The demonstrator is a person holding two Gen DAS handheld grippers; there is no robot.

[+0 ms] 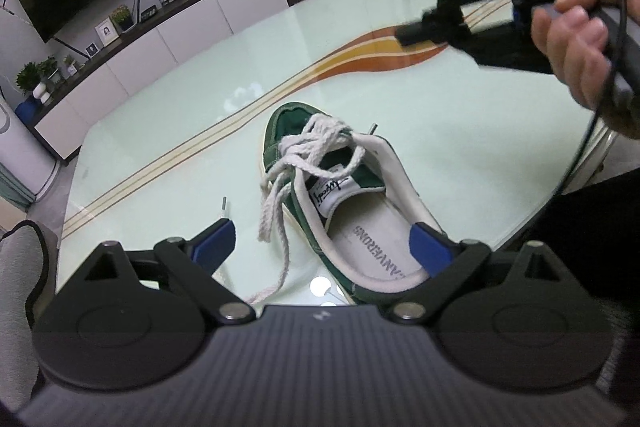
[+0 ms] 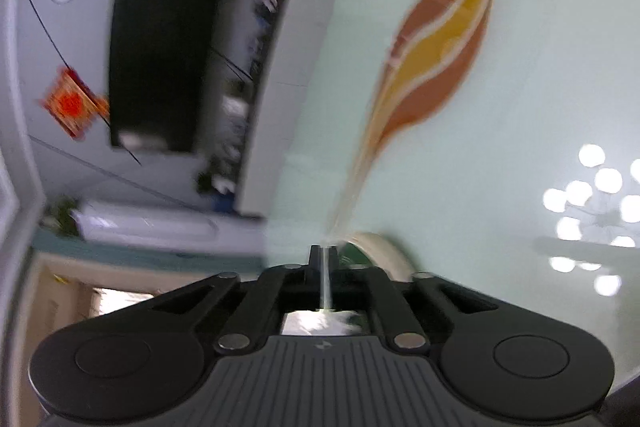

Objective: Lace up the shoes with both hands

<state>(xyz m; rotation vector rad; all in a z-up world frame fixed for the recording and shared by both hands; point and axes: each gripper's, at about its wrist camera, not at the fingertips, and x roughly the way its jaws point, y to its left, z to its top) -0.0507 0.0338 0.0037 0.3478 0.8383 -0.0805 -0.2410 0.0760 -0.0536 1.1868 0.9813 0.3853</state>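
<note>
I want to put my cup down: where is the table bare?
The table is bare to the right of the shoe and beyond it toward the striped band. It is crowded left of the shoe, where the laces trail beside the left gripper.

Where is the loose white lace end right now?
In the left wrist view, the white lace trails off the green shoe's left side onto the glass table, between the open left gripper's fingers.

Green shoe [image 1: 344, 195] w/ white laces [image 1: 308, 151]; mint table [image 1: 460, 155], orange-yellow swirl.
</note>
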